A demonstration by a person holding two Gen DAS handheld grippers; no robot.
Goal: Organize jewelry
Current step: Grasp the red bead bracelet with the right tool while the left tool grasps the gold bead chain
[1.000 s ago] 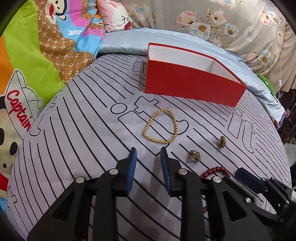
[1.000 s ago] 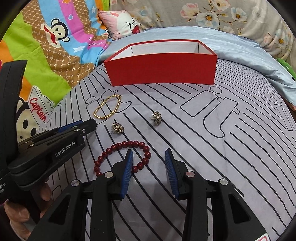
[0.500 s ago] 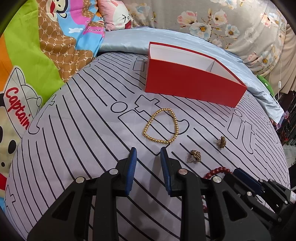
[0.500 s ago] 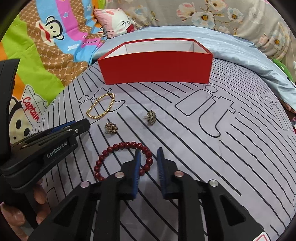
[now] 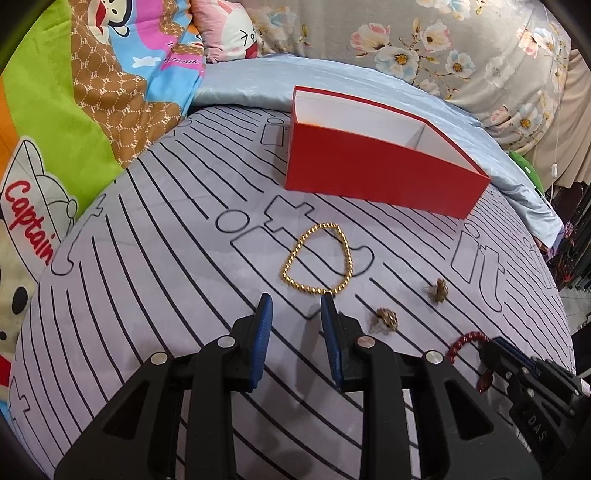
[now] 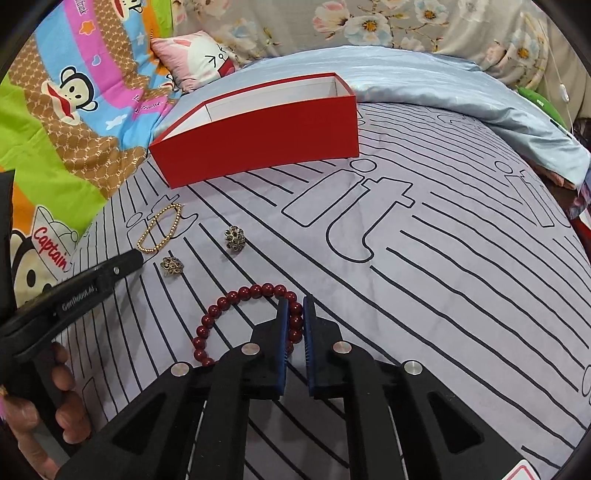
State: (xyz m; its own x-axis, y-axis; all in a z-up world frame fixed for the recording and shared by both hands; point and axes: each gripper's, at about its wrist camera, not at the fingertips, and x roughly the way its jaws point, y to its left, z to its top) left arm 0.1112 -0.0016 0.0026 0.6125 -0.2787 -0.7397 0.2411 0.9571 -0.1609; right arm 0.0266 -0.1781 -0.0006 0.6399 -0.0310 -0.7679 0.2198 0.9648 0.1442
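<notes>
A red bead bracelet (image 6: 236, 314) lies on the striped grey sheet; my right gripper (image 6: 294, 302) is shut on its right side. It also shows in the left wrist view (image 5: 466, 341). A gold bead bracelet (image 5: 319, 258) lies just ahead of my open, empty left gripper (image 5: 295, 301); it also shows in the right wrist view (image 6: 159, 229). Two small bronze flower pieces (image 5: 387, 318) (image 5: 439, 290) lie to the right of it, also seen in the right wrist view (image 6: 171, 266) (image 6: 234, 238). An open red box (image 5: 376, 171) with a white inside stands behind (image 6: 258, 136).
A cartoon blanket (image 5: 74, 110) lies at the left, with a pink pillow (image 5: 229, 33) and a floral cover (image 5: 443, 44) behind. A light blue sheet (image 6: 443, 85) lies behind the box. The bed edge falls away at the right.
My right gripper has moved forward onto the red bracelet and closed on its right side. My left gripper has edged closer to the gold bracelet and stays open.
</notes>
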